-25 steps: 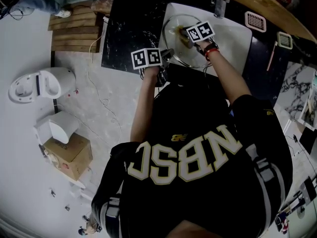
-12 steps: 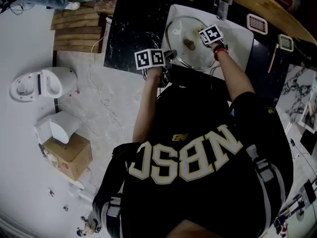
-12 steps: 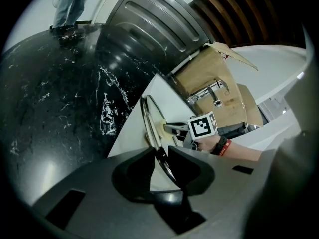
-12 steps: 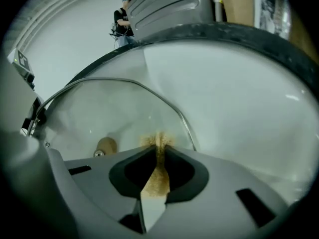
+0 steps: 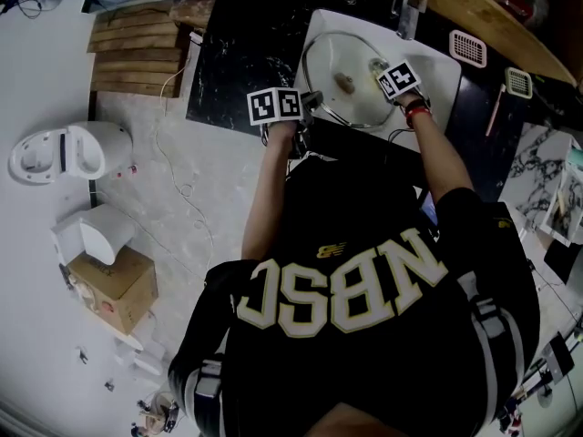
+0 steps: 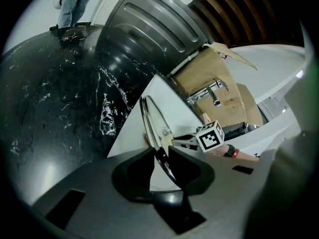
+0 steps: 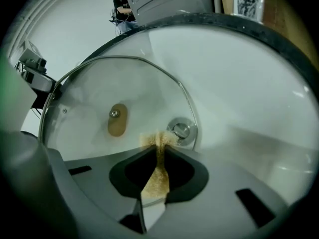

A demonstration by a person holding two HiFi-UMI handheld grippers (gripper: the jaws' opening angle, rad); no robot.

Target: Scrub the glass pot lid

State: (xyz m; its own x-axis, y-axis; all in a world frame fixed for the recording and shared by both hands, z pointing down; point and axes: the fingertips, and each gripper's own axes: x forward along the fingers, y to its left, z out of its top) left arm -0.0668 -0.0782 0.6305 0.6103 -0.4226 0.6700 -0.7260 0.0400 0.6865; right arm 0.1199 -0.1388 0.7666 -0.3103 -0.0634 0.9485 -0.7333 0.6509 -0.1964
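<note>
Jaws of L gripper [image 6: 162, 153] are clamped on the metal rim of the glass pot lid [image 6: 152, 121], pads pressing it from both sides; the lid shows edge-on btwn them. R gripper [image 7: 159, 151] jaws pinch a tan scrub pad [image 7: 157, 176], squeezed thin, w/ its frayed end sticking out past the tips onto the glass.

Lid sits inside the white sink [image 5: 437, 71], filling most of the basin, near-left rim at the L gripper. Tan knob [image 7: 117, 119] w/ centre screw is mid-lid; pad end is right of it, close to the lid's right edge. Steel drain [image 7: 180, 130] shows just beside the pad end. Black marble counter [image 5: 237, 53] runs left of the sink.

Writing: black jersey [image 5: 355, 289] has big cream letters NBSC, upside down in head view. Small yellow logo above them, too small to read. Gripper cubes carry b/w square markers, no text
</note>
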